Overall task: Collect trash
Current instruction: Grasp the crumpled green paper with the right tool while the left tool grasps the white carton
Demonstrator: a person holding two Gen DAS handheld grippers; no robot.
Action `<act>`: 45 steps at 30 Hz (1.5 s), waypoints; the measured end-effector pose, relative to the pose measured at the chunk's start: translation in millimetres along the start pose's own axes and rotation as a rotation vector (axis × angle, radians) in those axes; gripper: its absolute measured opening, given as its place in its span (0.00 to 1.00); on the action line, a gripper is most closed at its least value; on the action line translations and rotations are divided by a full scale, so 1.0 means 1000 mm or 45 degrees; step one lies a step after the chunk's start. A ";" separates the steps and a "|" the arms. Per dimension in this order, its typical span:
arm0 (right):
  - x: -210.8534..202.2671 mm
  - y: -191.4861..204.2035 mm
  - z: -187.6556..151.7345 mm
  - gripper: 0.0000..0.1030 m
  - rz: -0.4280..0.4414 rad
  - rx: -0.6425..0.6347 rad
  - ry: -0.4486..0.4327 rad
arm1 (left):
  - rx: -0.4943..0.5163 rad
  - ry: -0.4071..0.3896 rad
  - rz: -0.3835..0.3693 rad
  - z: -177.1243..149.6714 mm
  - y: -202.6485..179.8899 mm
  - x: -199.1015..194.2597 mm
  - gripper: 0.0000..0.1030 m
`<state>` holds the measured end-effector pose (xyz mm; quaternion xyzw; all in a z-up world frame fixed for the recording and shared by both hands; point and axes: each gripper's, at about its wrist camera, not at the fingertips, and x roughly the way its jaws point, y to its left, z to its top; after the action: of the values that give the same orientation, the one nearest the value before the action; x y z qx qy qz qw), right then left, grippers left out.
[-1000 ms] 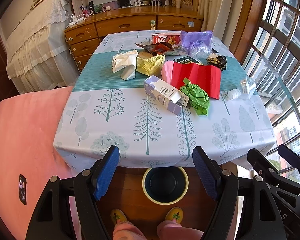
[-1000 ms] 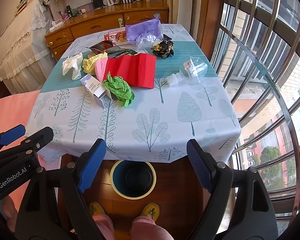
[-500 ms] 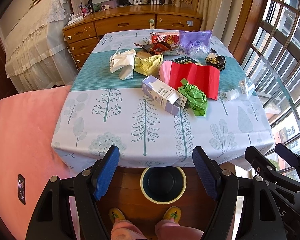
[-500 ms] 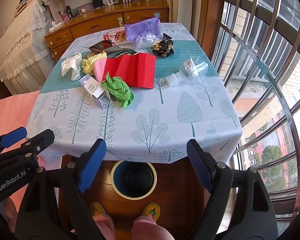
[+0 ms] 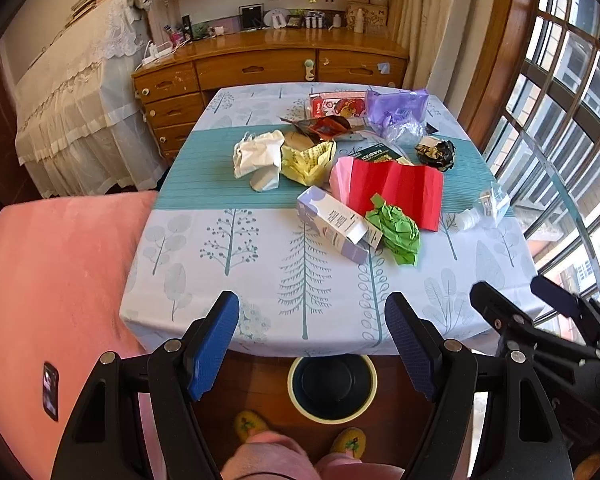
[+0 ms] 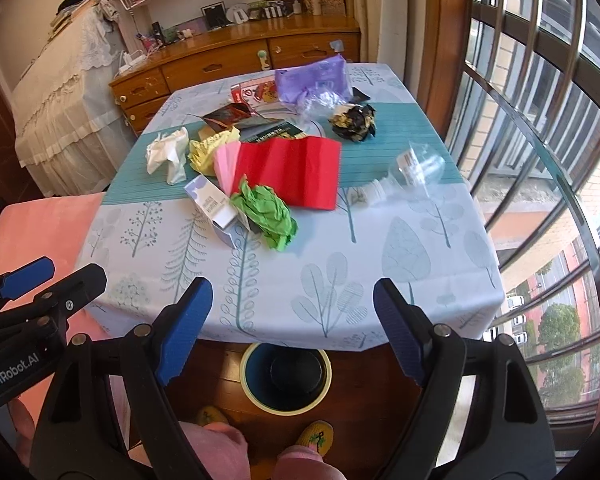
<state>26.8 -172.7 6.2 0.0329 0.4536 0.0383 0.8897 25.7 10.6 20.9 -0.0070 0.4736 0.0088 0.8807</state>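
Blue-padded left gripper [image 5: 312, 340] and right gripper [image 6: 292, 328] both gape wide, empty, above the table's [image 5: 220, 280] edge.

On the counter [image 5: 228, 248], a carton [image 5: 334, 222] lies centre; crumpled paper [image 5: 396, 230] touches it at 3 o'clock, a bottle [image 5: 484, 210] farther right. A bin [image 5: 332, 386] stands at 6 o'clock.

A wooden dresser [image 5: 268, 68] stands at the far wall, a lace-covered bed [image 5: 80, 112] left, barred windows [image 6: 540, 120] right.
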 end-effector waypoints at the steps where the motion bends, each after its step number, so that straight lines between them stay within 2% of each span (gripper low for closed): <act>1: 0.002 0.002 0.004 0.78 0.007 -0.002 -0.001 | 0.016 -0.005 -0.004 0.003 0.002 0.000 0.75; 4: 0.014 0.006 0.018 0.77 0.020 -0.010 -0.003 | 0.081 -0.003 -0.032 0.012 0.006 0.006 0.75; 8: 0.045 0.012 0.038 0.73 0.022 -0.018 0.035 | 0.136 0.114 -0.065 0.036 0.014 0.037 0.76; 10: 0.062 0.016 0.047 0.70 0.019 -0.039 0.057 | 0.119 0.141 -0.088 0.049 0.018 0.052 0.75; 14: 0.100 0.025 0.063 0.68 0.039 -0.088 0.121 | 0.058 0.294 -0.200 0.080 0.027 0.096 0.75; 20: 0.165 0.023 0.078 0.68 0.052 -0.082 0.249 | 0.043 0.369 -0.226 0.115 0.027 0.155 0.75; 26: 0.205 0.014 0.080 0.63 0.115 -0.060 0.354 | -0.082 0.473 -0.241 0.137 0.028 0.208 0.75; 28: 0.211 0.012 0.078 0.59 0.151 -0.060 0.378 | -0.110 0.499 -0.245 0.139 0.027 0.219 0.75; 30: 0.217 0.010 0.076 0.47 0.182 -0.058 0.399 | -0.127 0.527 -0.241 0.140 0.023 0.230 0.75; 33: 0.221 0.007 0.075 0.41 0.227 -0.024 0.401 | -0.132 0.559 -0.226 0.141 0.015 0.243 0.75; 36: 0.222 0.003 0.074 0.39 0.262 0.032 0.407 | -0.144 0.583 -0.210 0.142 0.007 0.252 0.75; 37: 0.223 0.002 0.074 0.38 0.273 0.042 0.408 | -0.140 0.554 -0.225 0.142 0.005 0.254 0.75; 40: 0.221 0.002 0.072 0.38 0.289 0.070 0.402 | -0.135 0.579 -0.152 0.142 -0.002 0.264 0.75; 45: 0.214 0.000 0.067 0.37 0.286 0.115 0.393 | -0.132 0.636 -0.097 0.141 -0.014 0.279 0.75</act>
<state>206.3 -153.3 -127.1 0.1170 0.5795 0.1217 0.7973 297.5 2.2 -133.8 -0.0718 0.6748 -0.0022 0.7345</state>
